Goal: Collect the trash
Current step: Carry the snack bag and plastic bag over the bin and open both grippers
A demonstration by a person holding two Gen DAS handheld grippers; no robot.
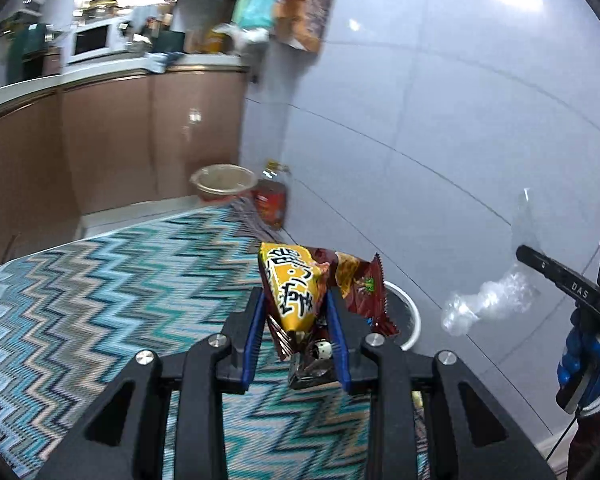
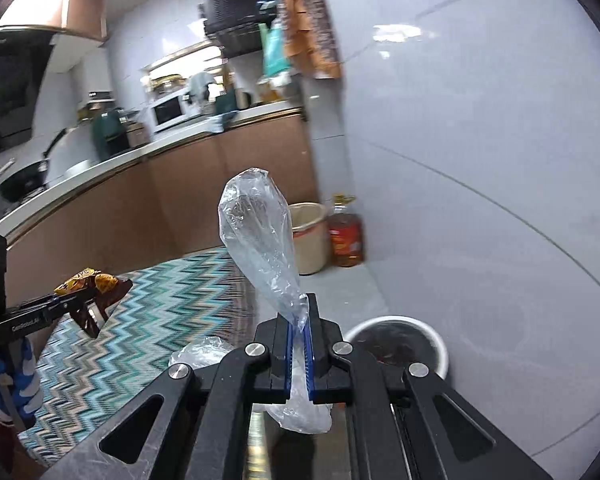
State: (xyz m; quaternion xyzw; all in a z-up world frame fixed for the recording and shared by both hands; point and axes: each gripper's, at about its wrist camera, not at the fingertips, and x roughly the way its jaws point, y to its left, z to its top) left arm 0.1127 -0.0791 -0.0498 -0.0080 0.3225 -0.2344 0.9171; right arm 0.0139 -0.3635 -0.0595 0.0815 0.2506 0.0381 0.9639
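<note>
Snack wrappers (image 1: pixel 300 292), yellow and brown, sit clamped in the left gripper (image 1: pixel 298 332) at lower centre; the right gripper (image 2: pixel 298 356) pinches a clear plastic bag (image 2: pixel 260 232). Carrying step, I judge: next each load must hang over the white bin (image 2: pixel 440 344), lower right, before release.

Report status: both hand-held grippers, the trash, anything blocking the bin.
Left hand-held gripper shut on snack wrappers. Right hand-held gripper shut on clear plastic bag. White bin below, open, nothing in the way.
</note>
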